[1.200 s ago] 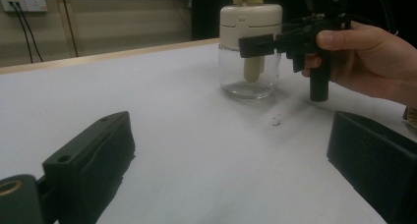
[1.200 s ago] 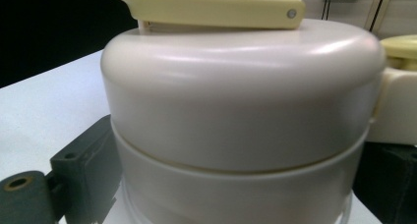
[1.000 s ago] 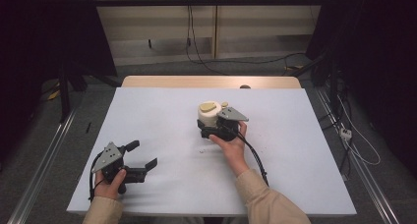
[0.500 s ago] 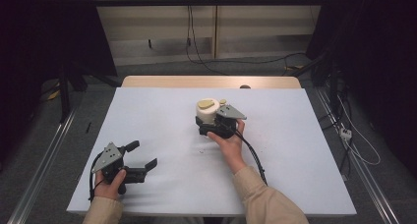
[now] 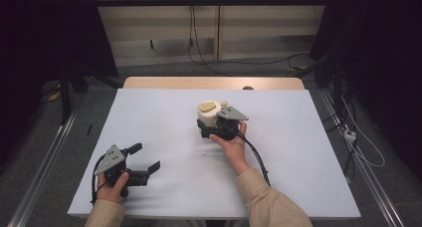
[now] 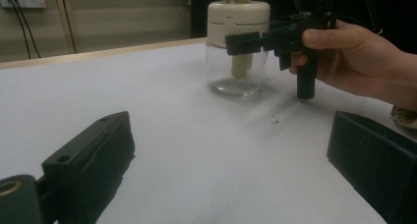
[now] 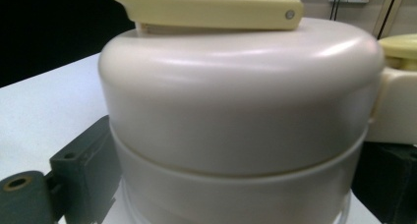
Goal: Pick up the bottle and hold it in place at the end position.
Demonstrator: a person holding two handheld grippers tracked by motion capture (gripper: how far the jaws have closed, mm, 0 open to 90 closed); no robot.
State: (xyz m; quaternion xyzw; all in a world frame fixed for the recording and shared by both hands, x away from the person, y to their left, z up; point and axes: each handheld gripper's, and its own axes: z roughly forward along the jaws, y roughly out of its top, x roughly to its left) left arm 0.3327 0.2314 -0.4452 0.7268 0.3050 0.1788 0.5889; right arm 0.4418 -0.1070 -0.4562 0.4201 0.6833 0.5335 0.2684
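The glass jar [image 5: 210,118] with its cream cap stands upright near the middle of the white worktop [image 5: 298,152], slightly toward the far edge. The right tool [image 5: 211,125] has its jaws set around the cap, one on each side — in the right gripper view the cap [image 7: 236,101] sits between them, very close, though whether the pads actually press on it cannot be told. That hold at cap height would suit lifting or twisting the top (a judgement only). The left tool [image 5: 147,159] rests low near the front left corner, jaws spread wide with nothing between them — probably parked until a second grip is wanted. No brand, label or writing can be read on the jar or its yellow lever [image 7: 206,10].
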